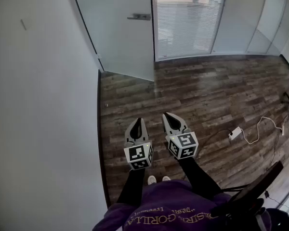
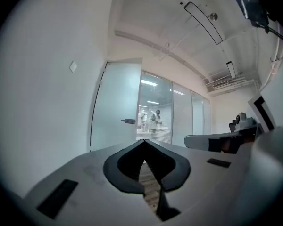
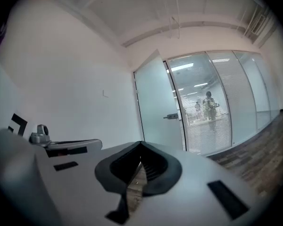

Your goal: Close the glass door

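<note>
The left claw [image 1: 138,121] and right claw [image 1: 167,115] are each pressed together, empty, side by side, well short of the ajar frosted glass door [image 1: 120,32].

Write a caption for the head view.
Grey left tool and right tool, both shut, face the open frosted glass door over dark wooden floor.

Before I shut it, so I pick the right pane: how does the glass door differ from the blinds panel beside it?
The glass door is plain frosted; the blinds panel shows horizontal slats. The door carries a metal handle; the panel has none. The door stands swung out into the room; the panel sits in the wall line. Both are tall glass reaching the floor.
</note>
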The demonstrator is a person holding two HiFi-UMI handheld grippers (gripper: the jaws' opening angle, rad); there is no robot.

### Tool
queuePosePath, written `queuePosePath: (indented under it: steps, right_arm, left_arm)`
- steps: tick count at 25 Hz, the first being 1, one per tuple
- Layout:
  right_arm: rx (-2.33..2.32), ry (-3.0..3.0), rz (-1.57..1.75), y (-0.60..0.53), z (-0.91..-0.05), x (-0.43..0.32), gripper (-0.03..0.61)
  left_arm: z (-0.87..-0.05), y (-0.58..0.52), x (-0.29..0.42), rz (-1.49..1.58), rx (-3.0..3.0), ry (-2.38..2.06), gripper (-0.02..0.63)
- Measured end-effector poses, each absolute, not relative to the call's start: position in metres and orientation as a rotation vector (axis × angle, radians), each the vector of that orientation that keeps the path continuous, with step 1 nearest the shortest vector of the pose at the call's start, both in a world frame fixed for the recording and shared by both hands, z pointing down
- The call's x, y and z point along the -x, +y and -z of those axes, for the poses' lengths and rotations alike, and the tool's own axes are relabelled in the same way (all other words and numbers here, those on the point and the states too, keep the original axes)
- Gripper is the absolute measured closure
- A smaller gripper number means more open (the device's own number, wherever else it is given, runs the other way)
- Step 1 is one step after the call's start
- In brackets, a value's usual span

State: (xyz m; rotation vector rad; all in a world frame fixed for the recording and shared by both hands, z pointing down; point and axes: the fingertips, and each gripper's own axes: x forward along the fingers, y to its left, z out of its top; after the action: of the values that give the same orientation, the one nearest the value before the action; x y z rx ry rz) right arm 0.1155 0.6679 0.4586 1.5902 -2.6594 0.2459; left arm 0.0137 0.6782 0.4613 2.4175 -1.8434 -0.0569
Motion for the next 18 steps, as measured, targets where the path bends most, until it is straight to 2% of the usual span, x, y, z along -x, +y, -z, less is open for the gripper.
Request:
queuePosePath:
  steps: [18]
  right_arm:
    - [-1.569, -2.631, -0.236, 0.666, -0.456, -0.096, 0.588]
  left_arm:
    - [-0.459, 0.678, 0.004, 0.072, -2.388, -1.840, 0.614]
